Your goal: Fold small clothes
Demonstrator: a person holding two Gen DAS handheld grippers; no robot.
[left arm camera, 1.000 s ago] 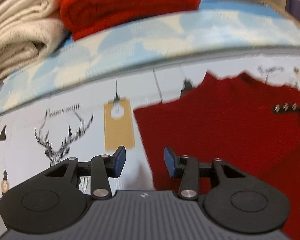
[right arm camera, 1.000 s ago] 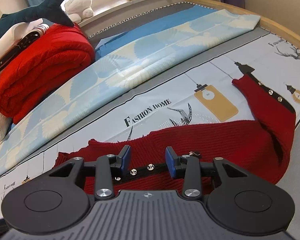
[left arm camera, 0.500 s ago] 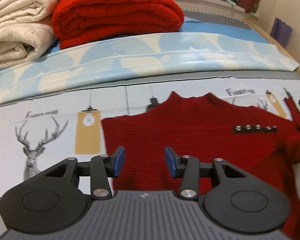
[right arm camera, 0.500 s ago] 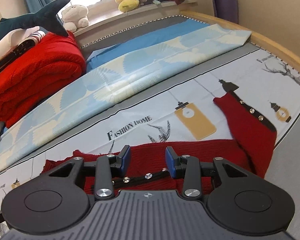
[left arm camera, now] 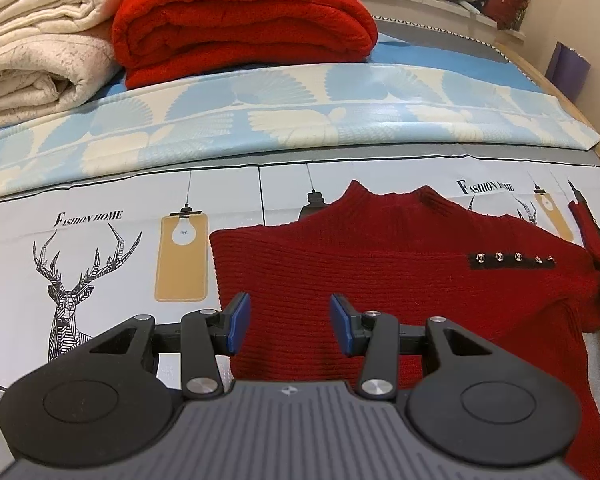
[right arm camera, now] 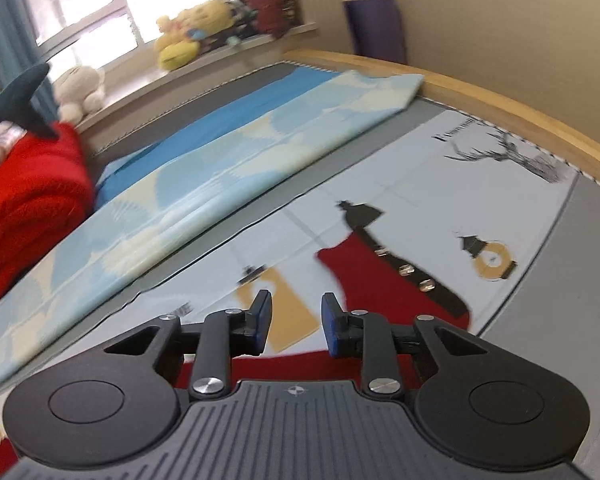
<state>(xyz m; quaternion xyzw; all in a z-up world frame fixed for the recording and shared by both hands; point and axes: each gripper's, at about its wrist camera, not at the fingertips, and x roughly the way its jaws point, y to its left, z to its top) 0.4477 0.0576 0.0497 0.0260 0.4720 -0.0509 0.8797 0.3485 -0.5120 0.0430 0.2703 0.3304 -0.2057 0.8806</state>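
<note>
Red knit sweater (left arm camera: 400, 280) lies flat on the printed bed sheet (left arm camera: 100, 248), body just ahead of and under the left gripper (left arm camera: 287, 326); fingers part open, nothing between them. Right gripper (right arm camera: 295, 324): fingers closing, gap empty, studded sleeve (right arm camera: 396, 284) ahead and right of them. Judgement: soft, light, limp knit; will sag and drag, so pinch at sleeve cuff or hem edge. Open sheet left of the fingers; folded blanket (left arm camera: 240, 24) stack beyond; wooden bed rail (right arm camera: 500, 108) bounds the right.
</note>
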